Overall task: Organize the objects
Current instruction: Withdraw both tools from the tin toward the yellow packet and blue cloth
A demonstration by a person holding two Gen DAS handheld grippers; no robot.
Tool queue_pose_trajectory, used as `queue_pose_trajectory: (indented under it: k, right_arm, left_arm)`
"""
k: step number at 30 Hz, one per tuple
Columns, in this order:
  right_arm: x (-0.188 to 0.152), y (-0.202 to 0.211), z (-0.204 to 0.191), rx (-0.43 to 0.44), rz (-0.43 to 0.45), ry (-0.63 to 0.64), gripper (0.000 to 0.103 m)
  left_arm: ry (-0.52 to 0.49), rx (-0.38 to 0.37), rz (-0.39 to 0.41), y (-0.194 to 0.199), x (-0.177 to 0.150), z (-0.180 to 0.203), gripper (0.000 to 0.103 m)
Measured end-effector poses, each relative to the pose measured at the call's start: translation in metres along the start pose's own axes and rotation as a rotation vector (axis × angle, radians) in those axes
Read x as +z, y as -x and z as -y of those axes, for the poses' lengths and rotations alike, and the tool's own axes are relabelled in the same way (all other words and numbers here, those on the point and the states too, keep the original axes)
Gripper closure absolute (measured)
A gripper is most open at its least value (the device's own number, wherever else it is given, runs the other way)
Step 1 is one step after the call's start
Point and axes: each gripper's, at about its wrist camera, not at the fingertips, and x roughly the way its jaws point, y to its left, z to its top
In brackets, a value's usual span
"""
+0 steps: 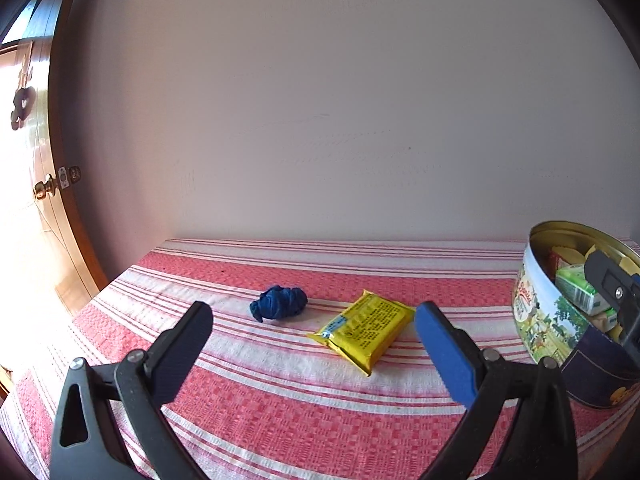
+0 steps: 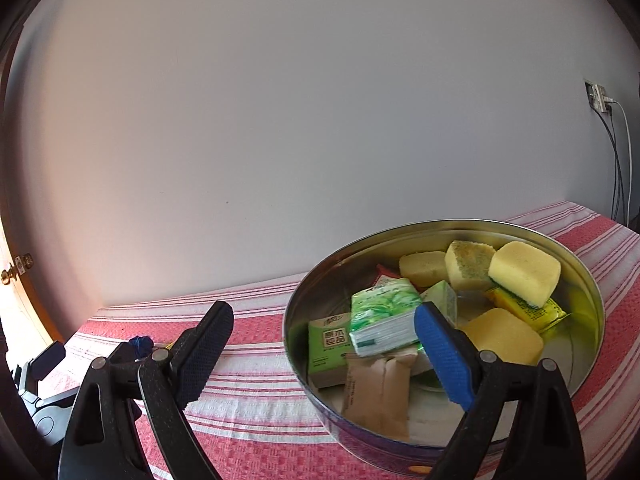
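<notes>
In the left wrist view a yellow packet (image 1: 362, 330) and a crumpled blue cloth (image 1: 279, 303) lie on the red-and-white striped tablecloth (image 1: 280, 400). My left gripper (image 1: 314, 314) is open and empty, held just in front of the packet. A round metal tin (image 2: 320, 276) holds green tissue packs (image 2: 384, 314), yellow sponges (image 2: 524, 272), a brown packet (image 2: 378, 392) and a yellow packet (image 2: 528, 310). My right gripper (image 2: 324, 318) is open and empty over the tin's left rim. The tin also shows in the left wrist view (image 1: 540, 312).
A plain wall (image 1: 320, 120) stands right behind the table. A wooden door with a brass knob (image 1: 44, 188) is at the left, past the table's edge. A wall socket with cables (image 2: 600, 98) is at the far right.
</notes>
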Motion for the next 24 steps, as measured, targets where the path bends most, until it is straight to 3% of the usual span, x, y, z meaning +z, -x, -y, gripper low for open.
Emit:
queue_pose_trajectory:
  k: [15,24]
  right_arm:
    - [-0.009,-0.064,-0.078,0.066,-0.176,0.076,0.009]
    - [-0.019,-0.111,-0.120,0.058,-0.348,0.106,0.009]
  left_arm:
    - [-0.003,0.137,-0.065,-0.059,0.010,-0.074,0.001]
    - [0.127,0.114,-0.200,-0.091,0.011,-0.121,0.001]
